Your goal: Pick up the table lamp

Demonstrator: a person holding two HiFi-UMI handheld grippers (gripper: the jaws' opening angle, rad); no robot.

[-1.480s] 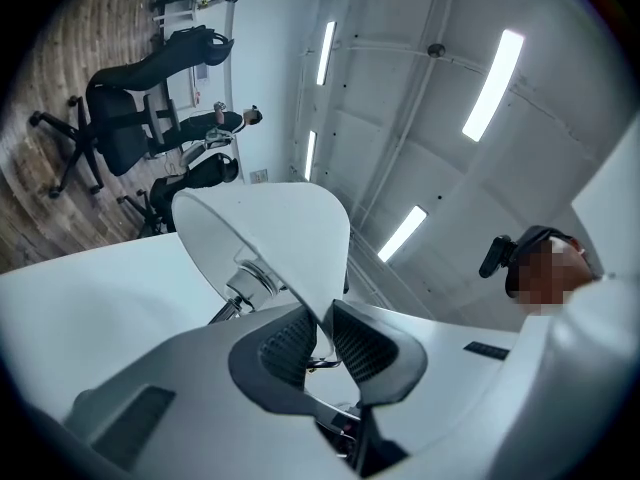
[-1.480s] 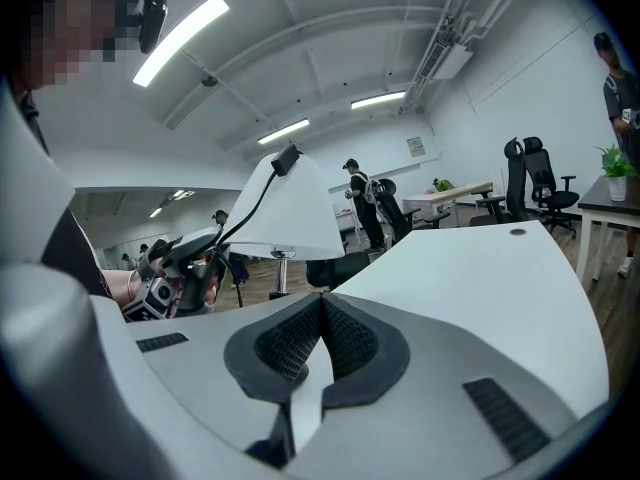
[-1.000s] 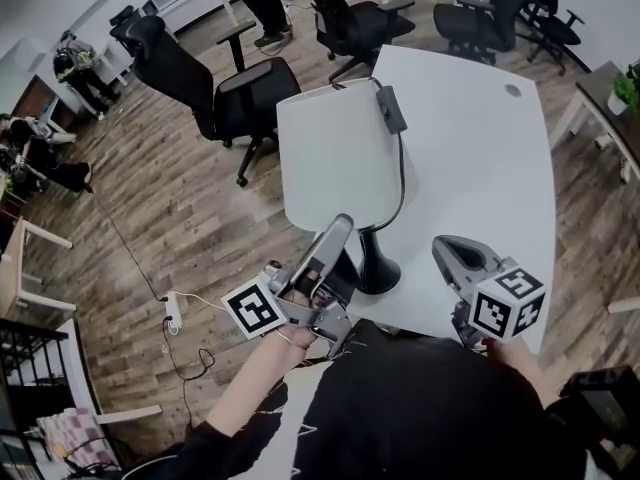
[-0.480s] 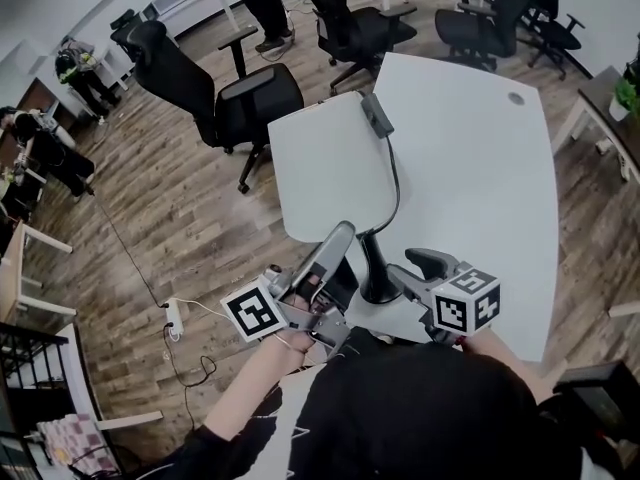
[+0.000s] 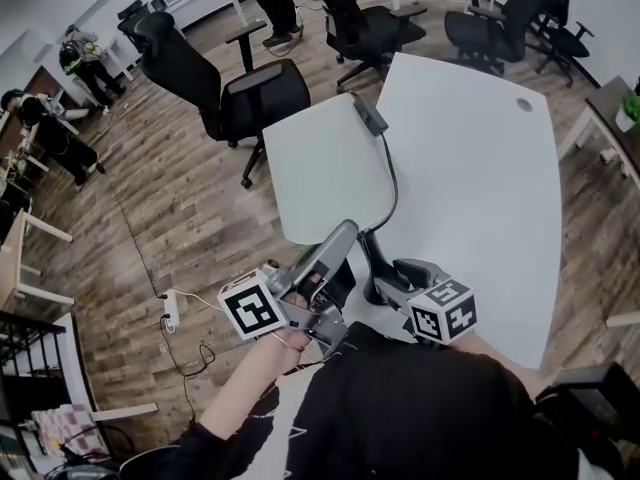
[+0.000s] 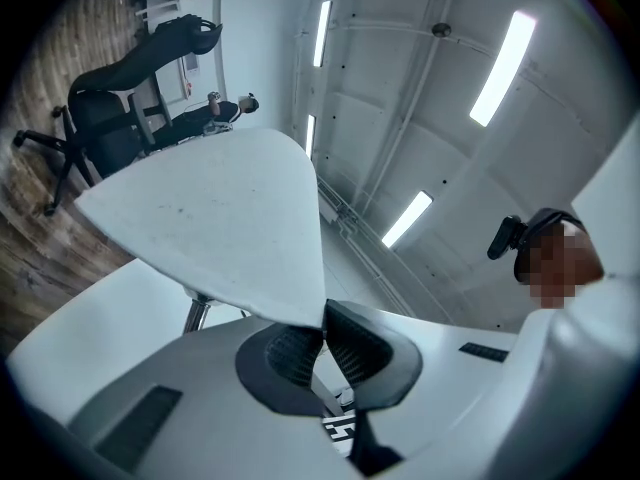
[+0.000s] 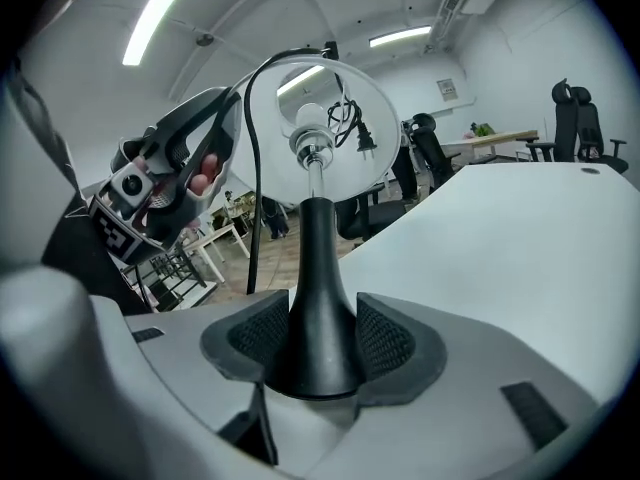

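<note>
The table lamp has a white shade and a black flared stem and base, and stands near the front edge of the white table. My left gripper is shut on the shade's lower rim; in the left gripper view the rim is pinched between the pads. My right gripper sits low at the base. Its jaws have just been opening and stand wide, with the black stem between the pads. The lamp's black cord with its switch lies over the shade.
Black office chairs stand on the wood floor beyond the table's left and far sides. A power strip with a cable lies on the floor at the left. People stand at the far left.
My right gripper has moved left and down from the table's front right to the lamp base, and its jaws have gone from shut to wide. The left gripper has stayed on the shade rim.
</note>
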